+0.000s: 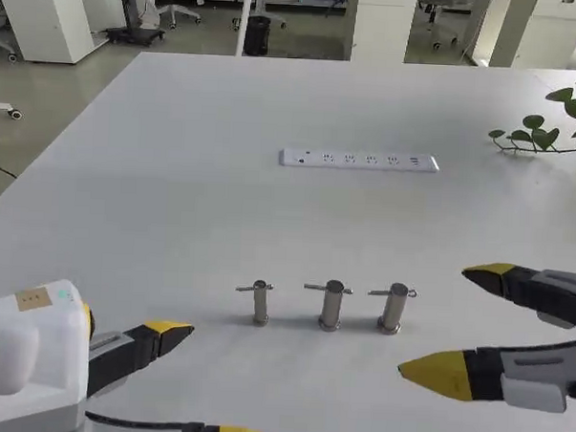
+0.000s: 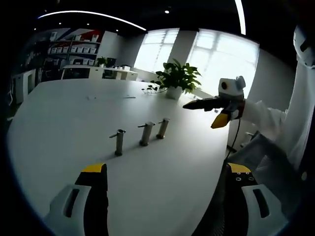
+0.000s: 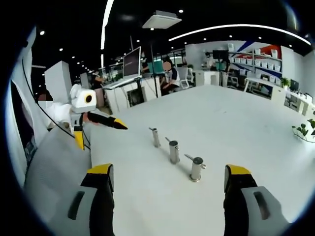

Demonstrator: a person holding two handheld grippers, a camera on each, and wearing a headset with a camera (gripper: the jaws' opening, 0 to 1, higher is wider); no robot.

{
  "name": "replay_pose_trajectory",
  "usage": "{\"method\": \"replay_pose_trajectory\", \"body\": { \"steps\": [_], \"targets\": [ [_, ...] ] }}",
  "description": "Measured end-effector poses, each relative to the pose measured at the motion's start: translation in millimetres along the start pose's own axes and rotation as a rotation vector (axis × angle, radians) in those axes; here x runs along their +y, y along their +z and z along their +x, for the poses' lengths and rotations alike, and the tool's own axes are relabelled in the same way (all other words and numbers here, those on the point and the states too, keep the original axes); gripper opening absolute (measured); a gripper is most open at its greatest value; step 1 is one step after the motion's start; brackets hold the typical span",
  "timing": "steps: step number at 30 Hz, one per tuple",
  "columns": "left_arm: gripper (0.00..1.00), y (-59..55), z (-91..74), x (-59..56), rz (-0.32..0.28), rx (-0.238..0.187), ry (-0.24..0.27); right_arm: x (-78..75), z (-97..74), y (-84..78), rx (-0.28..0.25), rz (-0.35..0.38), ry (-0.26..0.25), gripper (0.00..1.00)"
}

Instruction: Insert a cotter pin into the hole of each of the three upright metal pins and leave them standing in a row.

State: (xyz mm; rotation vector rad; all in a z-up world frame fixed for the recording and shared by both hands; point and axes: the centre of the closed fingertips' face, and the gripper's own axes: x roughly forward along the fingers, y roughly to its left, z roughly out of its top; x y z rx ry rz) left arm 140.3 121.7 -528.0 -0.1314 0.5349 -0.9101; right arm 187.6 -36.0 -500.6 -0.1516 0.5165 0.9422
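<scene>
Three upright metal pins stand in a row on the white table [image 1: 174,201]: the left pin [image 1: 261,303], the middle pin [image 1: 333,306] and the right pin [image 1: 393,309]. Each has a thin cotter pin through its head. My left gripper [image 1: 209,385] hovers at the near left, open and holding nothing. At the near right my right gripper [image 1: 436,323] is open too, with nothing between its jaws. The left gripper view [image 2: 166,169] has the row [image 2: 145,134] ahead and the right gripper [image 2: 211,105] beyond. The right gripper view [image 3: 168,169] looks onto the row [image 3: 173,151], with the left gripper [image 3: 98,123] behind.
A white power strip [image 1: 359,160] lies farther back on the table. Leaves of a plant [image 1: 555,122] reach in at the far right edge. Chairs and desks stand beyond the table's far edge.
</scene>
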Motion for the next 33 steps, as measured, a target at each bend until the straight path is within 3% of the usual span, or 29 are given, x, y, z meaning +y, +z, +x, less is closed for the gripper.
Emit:
{"method": "replay_pose_trajectory", "body": {
  "steps": [6,12,16,18,22,26,33],
  "targets": [
    [0.99,0.9,-4.0,3.4,-0.013,0.014,0.015,1.4,-10.7,2.0,-0.035,0.077,-0.037,0.98],
    [0.99,5.6,-5.2,1.1,-0.045,-0.005,0.019,4.2,-13.5,-17.5,0.031,0.114,-0.056,0.98],
    [0.99,-0.7,-4.5,-1.8,-0.075,0.024,0.016,7.2,-13.0,-36.1,0.101,0.12,-0.064,0.96],
    [0.99,-5.6,-4.5,1.0,-0.081,0.042,0.031,4.9,-12.9,-38.0,0.091,0.128,-0.083,0.93],
    [0.99,-7.6,-4.9,0.3,-0.11,0.038,0.037,7.0,-9.1,-39.3,0.074,0.191,-0.082,0.95],
    [0.99,-10.5,-6.2,2.8,-0.119,0.049,0.052,7.0,-3.4,-44.6,0.105,0.201,-0.091,0.96],
    [0.99,-10.7,-8.6,6.0,-0.126,0.055,0.07,12.8,2.0,-46.0,0.11,0.211,-0.078,0.95]
  ]
}}
